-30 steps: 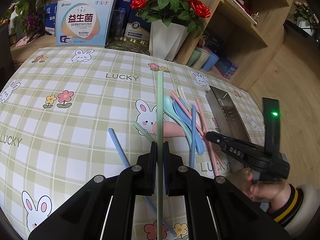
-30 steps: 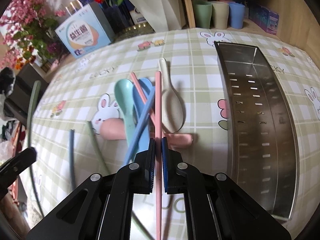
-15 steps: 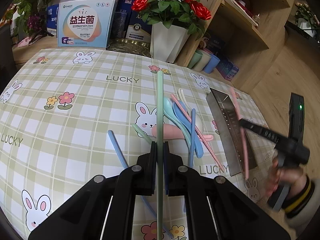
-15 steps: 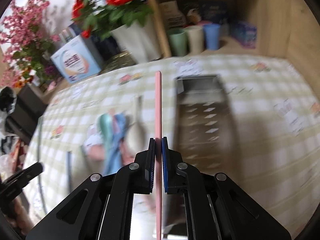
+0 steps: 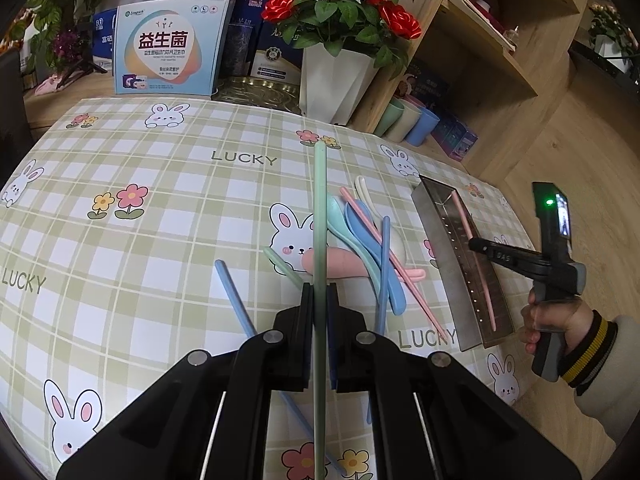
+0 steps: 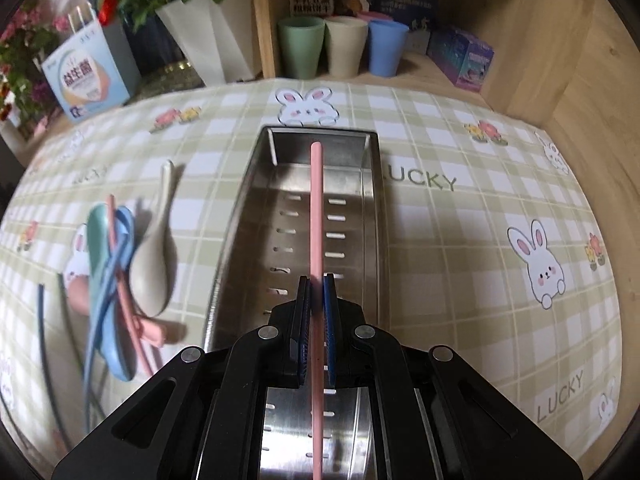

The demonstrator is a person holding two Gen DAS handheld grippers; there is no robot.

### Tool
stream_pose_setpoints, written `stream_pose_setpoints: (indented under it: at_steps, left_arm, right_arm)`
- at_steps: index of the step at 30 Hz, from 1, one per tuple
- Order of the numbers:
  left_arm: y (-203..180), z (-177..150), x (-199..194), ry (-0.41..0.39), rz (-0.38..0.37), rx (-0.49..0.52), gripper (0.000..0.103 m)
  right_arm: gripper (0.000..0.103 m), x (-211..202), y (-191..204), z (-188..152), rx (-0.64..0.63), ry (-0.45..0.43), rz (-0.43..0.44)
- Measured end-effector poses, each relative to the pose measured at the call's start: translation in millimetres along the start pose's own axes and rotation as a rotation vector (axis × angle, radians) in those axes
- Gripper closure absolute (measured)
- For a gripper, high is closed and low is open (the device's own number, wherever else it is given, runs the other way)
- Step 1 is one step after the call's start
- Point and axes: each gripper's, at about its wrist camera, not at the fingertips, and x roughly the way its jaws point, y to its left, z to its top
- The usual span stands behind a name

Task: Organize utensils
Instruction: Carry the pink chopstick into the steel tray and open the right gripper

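Observation:
My left gripper (image 5: 319,292) is shut on a green chopstick (image 5: 320,208) and holds it above the checked tablecloth. My right gripper (image 6: 317,284) is shut on a pink chopstick (image 6: 317,208) and holds it lengthwise over the steel tray (image 6: 256,168), which also shows in the left wrist view (image 5: 444,248). A pile of spoons and chopsticks (image 5: 368,248) lies left of the tray: a green spoon (image 6: 98,248), a blue spoon (image 5: 362,236), a cream spoon (image 6: 154,264), a pink spoon (image 5: 340,264), a pink chopstick and a blue chopstick (image 5: 384,264).
A second blue chopstick (image 5: 236,300) and a green chopstick (image 5: 280,264) lie apart on the cloth. A white vase of roses (image 5: 336,76), boxes (image 5: 168,48) and three cups (image 6: 344,46) stand at the table's back. A wooden shelf (image 5: 480,60) rises at the right.
My right gripper has lifted the pink chopstick out of the pile and carried it right, over the steel tray. My left gripper has stayed put with the green chopstick.

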Motion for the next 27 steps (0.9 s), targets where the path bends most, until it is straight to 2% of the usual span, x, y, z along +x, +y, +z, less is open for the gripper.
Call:
stream_pose_setpoints:
  at_steps: [8, 15, 21, 27]
  left_arm:
    - [4, -1, 0, 0.002, 0.002, -0.011, 0.097]
    - [5, -1, 1, 0.009, -0.001, -0.015, 0.097]
    - [3, -1, 1, 0.021, 0.000, -0.019, 0.097]
    - [-4, 5, 4, 0.043, -0.016, -0.014, 0.097]
  right_arm:
    - [0.096, 17, 1, -4, 0.009, 0.074, -0.066]
    - [0.096, 24, 0, -6, 0.009, 0.116, -0.071]
    - [0.095, 18, 0, -3, 0.026, 0.112, -0.070]
    - [0.094, -17, -4, 3, 0.052, 0.047, -0.003]
